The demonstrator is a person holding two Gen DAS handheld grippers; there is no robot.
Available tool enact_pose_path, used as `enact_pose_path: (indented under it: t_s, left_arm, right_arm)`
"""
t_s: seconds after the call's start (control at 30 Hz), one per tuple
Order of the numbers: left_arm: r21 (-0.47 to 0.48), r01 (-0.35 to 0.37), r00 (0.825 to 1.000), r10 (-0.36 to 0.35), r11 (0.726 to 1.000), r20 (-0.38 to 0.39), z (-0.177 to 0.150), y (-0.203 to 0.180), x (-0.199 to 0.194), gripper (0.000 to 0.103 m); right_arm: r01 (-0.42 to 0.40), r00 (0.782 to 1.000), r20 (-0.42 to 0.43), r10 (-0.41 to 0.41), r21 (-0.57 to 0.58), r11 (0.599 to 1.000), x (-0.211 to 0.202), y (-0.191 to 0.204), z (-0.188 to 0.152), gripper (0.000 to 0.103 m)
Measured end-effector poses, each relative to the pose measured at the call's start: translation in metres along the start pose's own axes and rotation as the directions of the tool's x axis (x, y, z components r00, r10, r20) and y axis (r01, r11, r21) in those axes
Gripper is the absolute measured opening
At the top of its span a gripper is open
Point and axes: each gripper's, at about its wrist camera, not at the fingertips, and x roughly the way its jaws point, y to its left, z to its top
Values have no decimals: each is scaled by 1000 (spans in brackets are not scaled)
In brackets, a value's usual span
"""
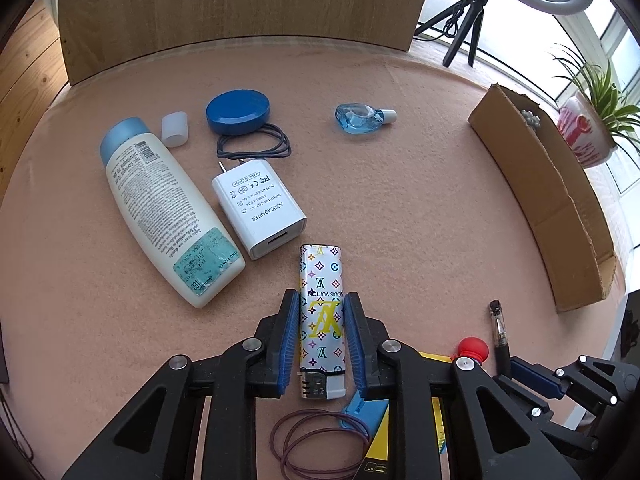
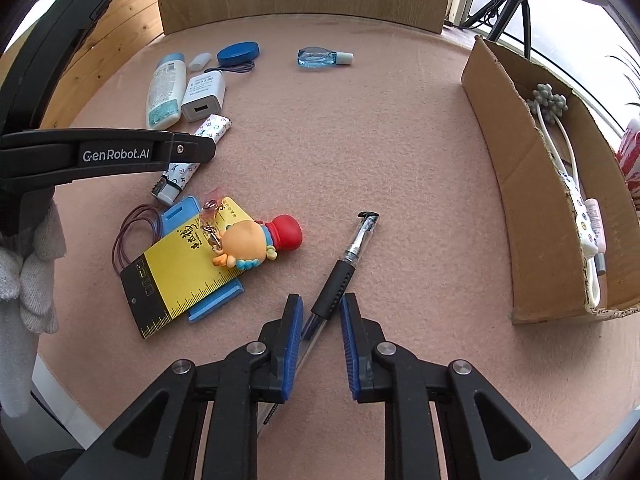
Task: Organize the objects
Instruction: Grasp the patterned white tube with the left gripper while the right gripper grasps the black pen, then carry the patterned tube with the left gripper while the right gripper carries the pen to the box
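Tongs of the left gripper (image 1: 322,312) straddle the lighter (image 1: 321,320) near centre, spread or touching, I cannot tell. Right gripper (image 2: 321,312) gapes around the pen (image 2: 344,268). Lighter looks light, stiff, slick; grip mid-body.

Soft, bright daylight enters from windows (image 1: 624,52) far right of the left claw (image 1: 322,340), blown out white there. Shadows on the counter (image 2: 360,140) are faint. Focus is sharp; fisheye bending and dark vignetting mark every edge.
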Motion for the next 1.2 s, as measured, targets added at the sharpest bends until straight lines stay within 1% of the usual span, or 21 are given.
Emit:
enact_pose_path:
  t_s: [0.13, 0.3, 0.53, 0.77, 1.03, 1.2]
  left_arm:
    - [-19, 13, 1000, -13, 1000, -2, 2, 4, 0, 24]
    - [-56, 41, 999, -41, 998, -4, 3, 8, -1, 24]
    - [-89, 63, 998, -63, 994, 8, 8, 15, -6, 24]
    - [-101, 84, 996, -81, 991, 30, 12, 19, -17, 24]
    - [-107, 94, 994, -87, 990, 71, 26, 11, -27, 24]
    - [-109, 117, 989, -106, 987, 103, 35, 1, -36, 24]
  right_arm:
    - [-2, 1000, 5, 2, 22, 1000, -1, -7, -2, 10]
    - [-4, 1000, 10, 3, 47, 999, -2, -15, -5, 10]
    - [-21, 1000, 26, 18, 109, 994, -8, -35, -14, 10]
    - [-35, 998, 62, 26, 149, 988, -20, -50, -19, 10]
    - [-59, 993, 109, 41, 162, 985, -35, -58, -14, 10]
    - [-75, 988, 148, 50, 167, 983, -49, -65, -9, 10]
